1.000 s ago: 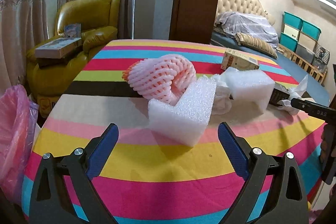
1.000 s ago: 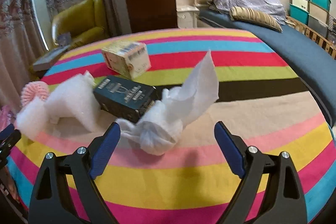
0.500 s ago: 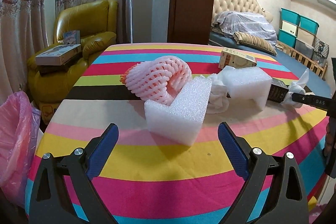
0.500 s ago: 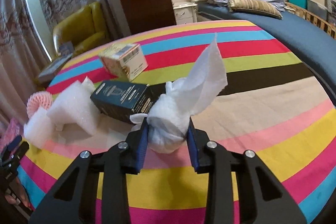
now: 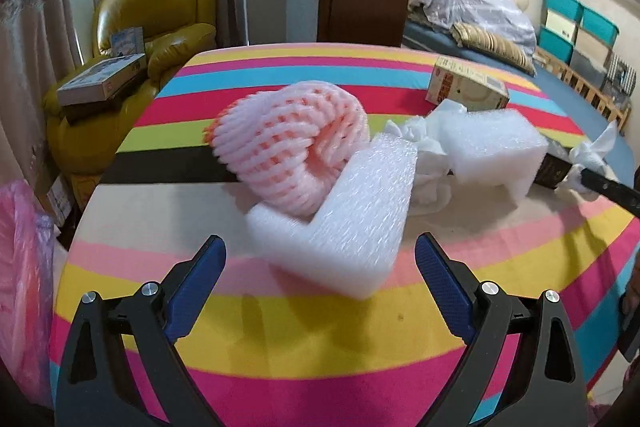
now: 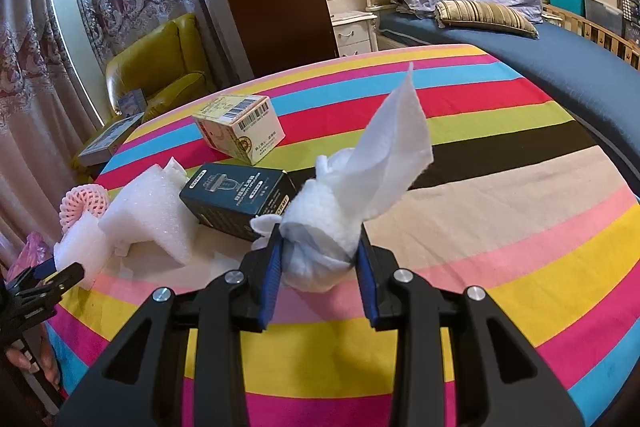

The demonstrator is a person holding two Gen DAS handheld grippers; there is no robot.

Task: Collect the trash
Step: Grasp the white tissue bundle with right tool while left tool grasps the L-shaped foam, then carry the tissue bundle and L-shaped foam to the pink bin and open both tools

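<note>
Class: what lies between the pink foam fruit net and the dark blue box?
Two white foam blocks and crumpled tissue, seen from both wrist views.

Little print is legible. The cream carton (image 6: 240, 125) on the striped worktop (image 6: 500, 227) carries a black barcode with a row of digits beneath it on its top face and a round emblem on its side, but the digits and the small lines of print are too fine to make out. The dark teal box (image 6: 236, 197) beside it bears a white drawing, a pale label strip and some characters, with a short word in capitals on its end flap; none of these is sharp enough to read with any certainty.
</note>
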